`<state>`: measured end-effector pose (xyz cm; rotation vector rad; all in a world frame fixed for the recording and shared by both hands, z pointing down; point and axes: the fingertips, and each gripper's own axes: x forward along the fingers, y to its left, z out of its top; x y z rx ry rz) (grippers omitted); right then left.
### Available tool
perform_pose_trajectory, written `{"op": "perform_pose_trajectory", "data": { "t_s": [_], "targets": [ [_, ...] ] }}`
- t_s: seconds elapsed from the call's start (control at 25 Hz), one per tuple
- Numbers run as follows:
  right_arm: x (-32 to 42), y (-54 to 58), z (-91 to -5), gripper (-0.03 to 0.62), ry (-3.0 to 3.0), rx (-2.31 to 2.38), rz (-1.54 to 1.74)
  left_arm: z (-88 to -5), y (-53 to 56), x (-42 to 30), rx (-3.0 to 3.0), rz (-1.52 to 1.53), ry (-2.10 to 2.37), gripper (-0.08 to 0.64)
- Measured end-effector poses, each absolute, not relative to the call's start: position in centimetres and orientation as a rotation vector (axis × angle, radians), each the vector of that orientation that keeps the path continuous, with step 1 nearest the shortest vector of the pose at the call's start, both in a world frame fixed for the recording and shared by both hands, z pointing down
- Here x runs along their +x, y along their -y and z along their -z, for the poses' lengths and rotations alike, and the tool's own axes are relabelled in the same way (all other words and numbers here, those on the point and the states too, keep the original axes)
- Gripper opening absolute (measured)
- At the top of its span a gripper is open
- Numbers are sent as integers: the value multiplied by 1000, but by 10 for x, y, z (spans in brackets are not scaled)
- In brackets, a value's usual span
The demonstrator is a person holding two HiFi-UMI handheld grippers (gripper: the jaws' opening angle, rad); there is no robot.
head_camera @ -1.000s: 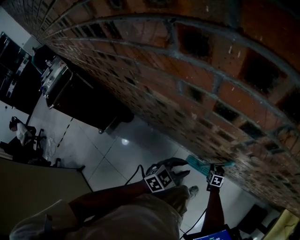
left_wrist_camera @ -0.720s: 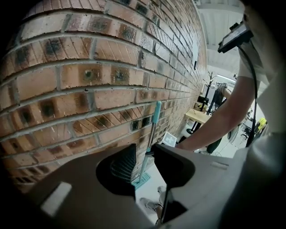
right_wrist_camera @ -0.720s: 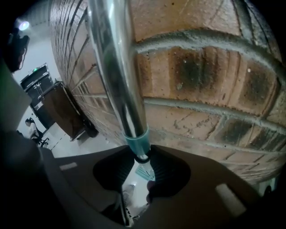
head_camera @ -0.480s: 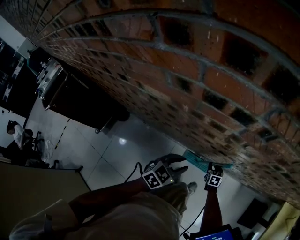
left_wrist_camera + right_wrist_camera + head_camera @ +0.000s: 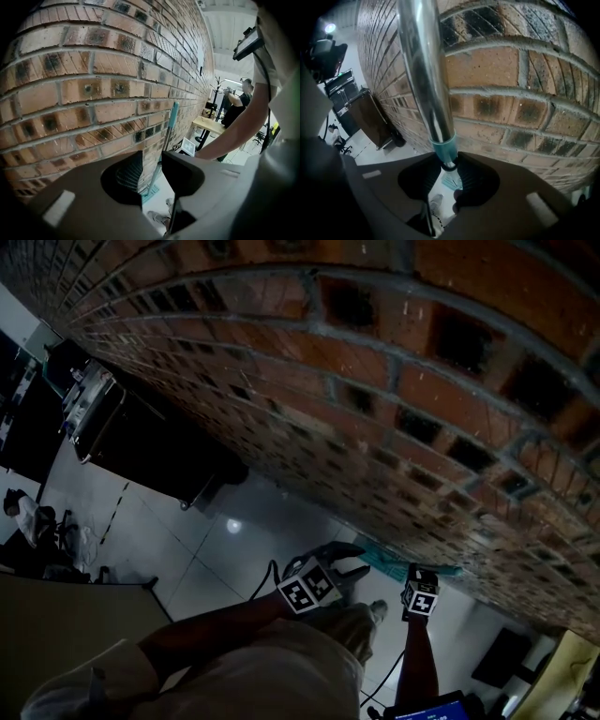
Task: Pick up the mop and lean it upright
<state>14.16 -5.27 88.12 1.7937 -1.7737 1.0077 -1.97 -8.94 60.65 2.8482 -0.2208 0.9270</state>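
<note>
The right gripper (image 5: 449, 165) is clamping the mop pole (image 5: 425, 70), which is running up toward 12 o'clock before the brick wall (image 5: 511, 75), while the left gripper (image 5: 151, 161) is gaping empty.

Glossy, smooth metal on the mop pole (image 5: 425, 70) between the jaws of the right gripper (image 5: 449, 165), with a teal plastic collar (image 5: 443, 146) just above them. Matt dark plastic on the gripper itself. Rough, matt brick wall (image 5: 511, 75) behind it. Glossy floor tiles (image 5: 211, 549) below.
</note>
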Motion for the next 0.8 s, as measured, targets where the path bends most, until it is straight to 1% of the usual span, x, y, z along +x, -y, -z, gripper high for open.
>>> {"op": "perform_pose_trajectory", "data": {
  "t_s": [0.36,0.8],
  "targets": [
    [128,37,-841,112,1805,1783,-972,-595,88,-23,2872,-861,183,147],
    [127,22,-762,112,1894,1784,-941,-578,100,-16,2862,-743,177,147]
  ]
}}
